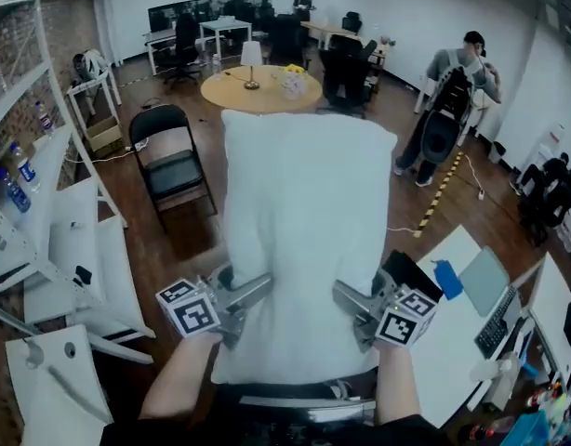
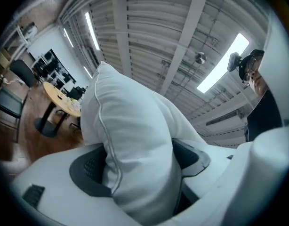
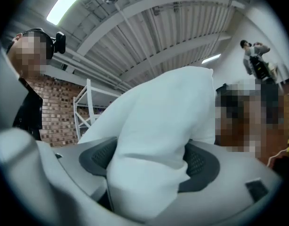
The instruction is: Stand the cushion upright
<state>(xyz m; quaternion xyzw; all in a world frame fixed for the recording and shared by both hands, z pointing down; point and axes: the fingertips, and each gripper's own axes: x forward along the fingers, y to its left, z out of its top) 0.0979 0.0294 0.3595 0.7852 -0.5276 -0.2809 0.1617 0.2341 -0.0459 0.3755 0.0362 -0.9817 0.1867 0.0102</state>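
Where the cushion sits: one white cushion [image 1: 304,240], gripped low on both side edges, rising beyond the two tools.
Left gripper [image 1: 253,297]: jaws clamped on cushion edge, fabric bulging between pads [image 2: 90,166].
Right gripper [image 1: 352,305]: jaws clamped on opposite edge.
Beyond left gripper: one black folding chair [image 1: 174,170].
Beyond cushion top: one round table [image 1: 259,91].

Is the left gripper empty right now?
No, the left gripper is clamped on the cushion, whose white fabric bunches between its two pads.
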